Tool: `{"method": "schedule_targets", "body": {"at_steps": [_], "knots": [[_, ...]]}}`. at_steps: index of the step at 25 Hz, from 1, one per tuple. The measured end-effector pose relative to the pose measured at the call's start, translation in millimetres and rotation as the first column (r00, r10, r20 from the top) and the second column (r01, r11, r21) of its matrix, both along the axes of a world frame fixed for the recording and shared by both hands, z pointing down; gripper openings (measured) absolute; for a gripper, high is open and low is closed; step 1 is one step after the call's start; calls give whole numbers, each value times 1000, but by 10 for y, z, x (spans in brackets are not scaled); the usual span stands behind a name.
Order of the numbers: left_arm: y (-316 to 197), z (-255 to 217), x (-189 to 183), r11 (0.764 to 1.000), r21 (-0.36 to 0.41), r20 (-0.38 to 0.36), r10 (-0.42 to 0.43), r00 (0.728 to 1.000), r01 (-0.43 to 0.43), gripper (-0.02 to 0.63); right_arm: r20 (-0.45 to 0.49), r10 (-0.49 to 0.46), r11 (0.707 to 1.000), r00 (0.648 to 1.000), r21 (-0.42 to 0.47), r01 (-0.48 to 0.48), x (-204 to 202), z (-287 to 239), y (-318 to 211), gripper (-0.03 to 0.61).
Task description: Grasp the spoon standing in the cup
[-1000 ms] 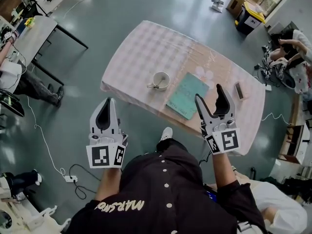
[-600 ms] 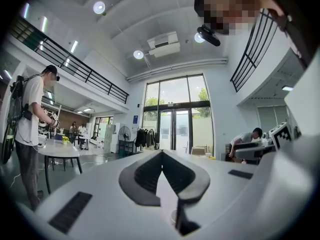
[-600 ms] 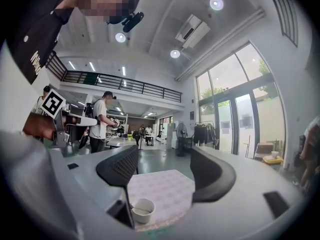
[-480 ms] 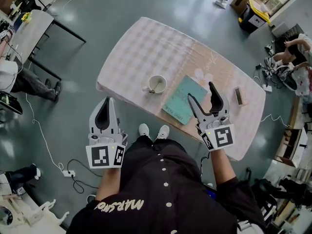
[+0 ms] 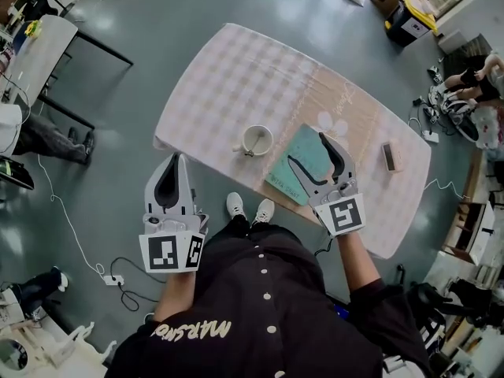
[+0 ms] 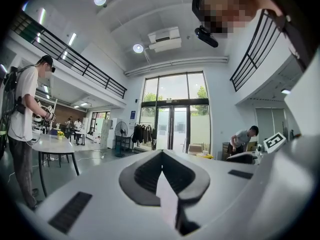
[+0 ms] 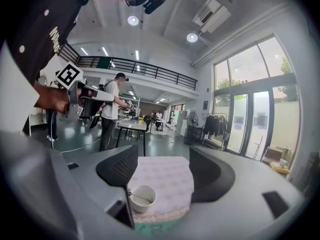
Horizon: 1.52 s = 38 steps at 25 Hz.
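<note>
Spoon (image 5: 250,148) is sitting in the white cup (image 5: 270,138) near the front edge of the cloth-covered bench (image 5: 236,69). It is leaning low across the inside more than standing. Nothing is touching it.

The right hand-held gripper (image 5: 307,150) is hovering over the teal book (image 5: 282,176) just right of the cup, jaws spread wide with nothing between them. The left hand-held gripper (image 5: 172,162) is hanging off the bench edge over the floor, jaws pressed together, empty.

Risks as I'm reading them:
- The spoon's shaft is thin and resting close to the rim. A jaw coming down could be catching the rim instead, tipping or shoving the cup.
- The cup is looking light and is sitting on cloth, so any side push may be sliding it toward the bench edge.
- Closing off-centre could be flicking the spoon out rather than pinching it.

Views:
- Head view is giving the layout: cup, book, both grippers, and how near the cup is to the edge.
- Right gripper view is adding alignment. The cup is sitting low in the gap and toward that view's left jaw, not centred, with the spoon tip resting on the near-left rim.
- Left gripper view is showing only the hall, with glass doors and people, and no bench. It is also showing its jaw faces meeting.
</note>
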State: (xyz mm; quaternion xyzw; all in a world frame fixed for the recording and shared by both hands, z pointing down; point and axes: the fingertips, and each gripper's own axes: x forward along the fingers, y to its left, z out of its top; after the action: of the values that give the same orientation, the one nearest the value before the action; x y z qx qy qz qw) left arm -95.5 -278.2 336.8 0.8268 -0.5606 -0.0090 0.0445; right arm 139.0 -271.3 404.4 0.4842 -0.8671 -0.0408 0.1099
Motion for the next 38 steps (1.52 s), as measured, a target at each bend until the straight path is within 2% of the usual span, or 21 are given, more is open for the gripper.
{"method": "schedule_targets", "body": {"at_steps": [7,11,14,19,23,30,34,38], "knots": [[-60,130,-10,999,-46,3,13,1000,-13,11,-155,-118,988,981,-114,101,-309,596,-85,321],[-75,200,-41,997,-71,7,4,1000,-4,11,-147,-160,978,976,-160,136,-478,1010,-100,321],[-51,251,-74,996,-88,11,-2,1000,3,11,-185,-202,965,962,-208,162,-587,1305,-71,321],[-17,326,-110,993,-114,10,-12,1000,13,11,-256,-282,944,925,-249,219,-795,1671,-62,321],[10,372,-121,991,-129,6,-15,1000,16,11,-333,-336,929,881,-271,252,-919,1966,-61,321],[45,491,-169,987,-156,13,-35,999,37,11,-415,-388,907,823,-331,261,-1013,2454,-146,311],[74,542,-213,984,-173,16,-50,999,52,11,-461,-426,895,778,-342,287,-1089,2622,-154,270],[83,581,-256,982,-178,16,-64,998,65,11,-484,-440,890,756,-345,296,-1135,2742,-175,239]]}}
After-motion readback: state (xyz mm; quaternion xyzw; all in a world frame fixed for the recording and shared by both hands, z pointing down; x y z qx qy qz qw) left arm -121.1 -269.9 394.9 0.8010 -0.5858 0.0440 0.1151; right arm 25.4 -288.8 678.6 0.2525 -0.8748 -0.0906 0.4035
